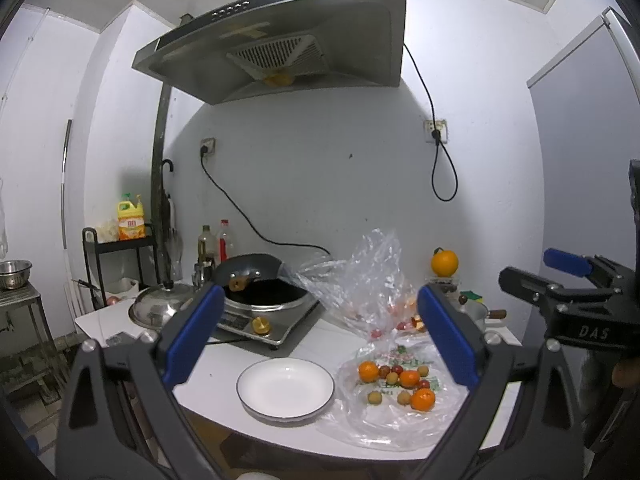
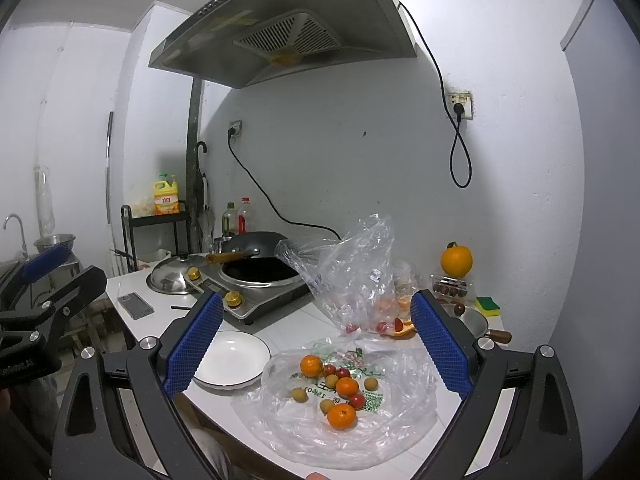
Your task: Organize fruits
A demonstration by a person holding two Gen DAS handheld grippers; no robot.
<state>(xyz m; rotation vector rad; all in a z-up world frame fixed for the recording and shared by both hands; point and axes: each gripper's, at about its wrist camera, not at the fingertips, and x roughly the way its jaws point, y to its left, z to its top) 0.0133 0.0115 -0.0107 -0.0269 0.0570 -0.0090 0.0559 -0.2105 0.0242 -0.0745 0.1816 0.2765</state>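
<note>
Overhead, both grippers hang above the surface (image 2: 280,336), jaws spread wide, gripping nothing. Fruits (image 2: 338,390) lie loose on a flattened plastic bag (image 2: 400,420), ahead and below the right gripper (image 2: 316,344), between its jaws; from the left gripper (image 1: 316,332) they sit toward the right jaw. White plate (image 2: 232,356) lies empty just beside the bag, toward the right gripper's left jaw. Right gripper judged nearer. Round fruit, no long axis. Bag print green, unreadable; "DAS" marks the right gripper's body.

left gripper (image 1: 320,328) wide apart, empty | white plate (image 1: 285,388) beside fruits (image 1: 400,382) on bag
</note>
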